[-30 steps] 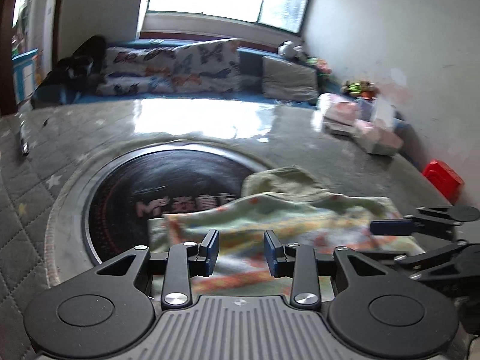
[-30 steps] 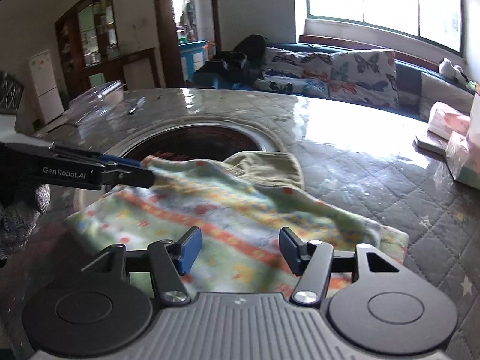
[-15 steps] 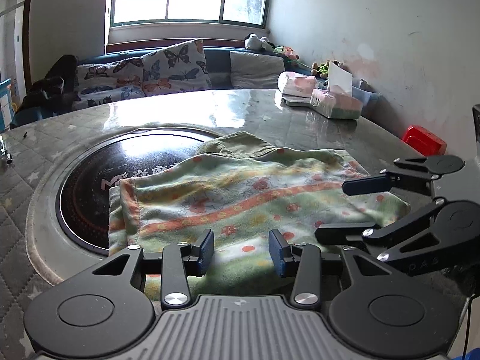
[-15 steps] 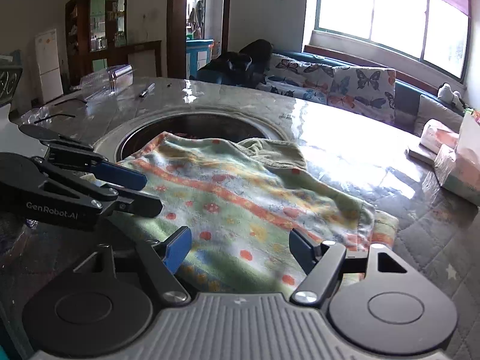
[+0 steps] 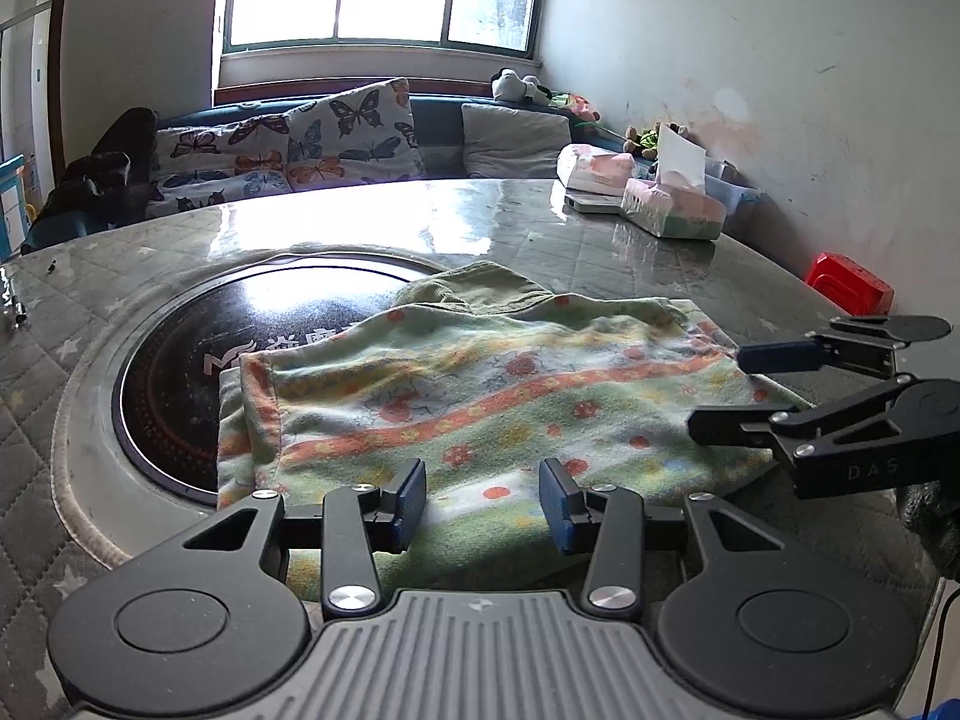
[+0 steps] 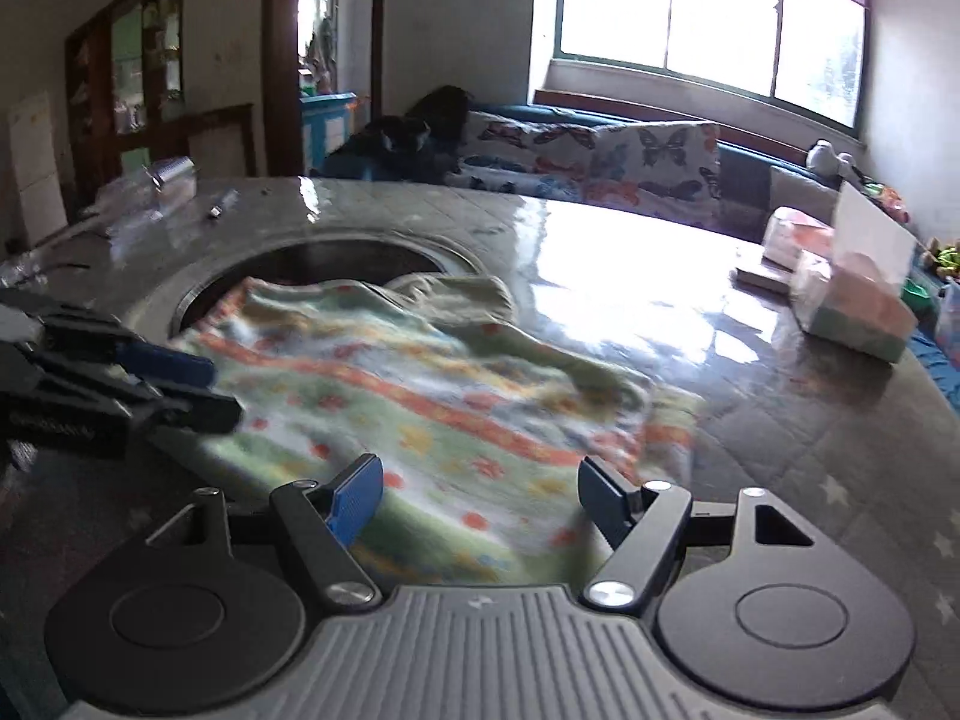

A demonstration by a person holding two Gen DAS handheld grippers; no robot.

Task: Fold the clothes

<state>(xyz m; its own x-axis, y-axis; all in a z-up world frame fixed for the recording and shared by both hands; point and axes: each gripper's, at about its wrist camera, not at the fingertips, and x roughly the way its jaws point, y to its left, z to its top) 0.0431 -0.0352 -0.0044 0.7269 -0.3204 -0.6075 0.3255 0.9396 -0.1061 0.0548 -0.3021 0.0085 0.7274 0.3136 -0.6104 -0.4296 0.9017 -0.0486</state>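
Observation:
A green garment with orange stripes and red flowers (image 5: pixel 480 408) lies folded flat on the table, partly over the round black hob (image 5: pixel 198 360). It also shows in the right wrist view (image 6: pixel 420 396). My left gripper (image 5: pixel 483 504) is open and empty, just above the garment's near edge. My right gripper (image 6: pixel 480 498) is open and empty over the garment's near right part. The right gripper shows at the right of the left wrist view (image 5: pixel 720 390); the left gripper shows at the left of the right wrist view (image 6: pixel 210 384).
Tissue packs (image 5: pixel 672 210) and a flat white box (image 5: pixel 591 201) stand at the table's far right. A red box (image 5: pixel 849 291) is by the wall. A sofa with butterfly cushions (image 5: pixel 300 144) is behind the table. Small tools (image 6: pixel 216 207) lie at far left.
Both grippers have drawn back from the garment and risen, with jaws a little wider. The garment has been let down and now lies flat.

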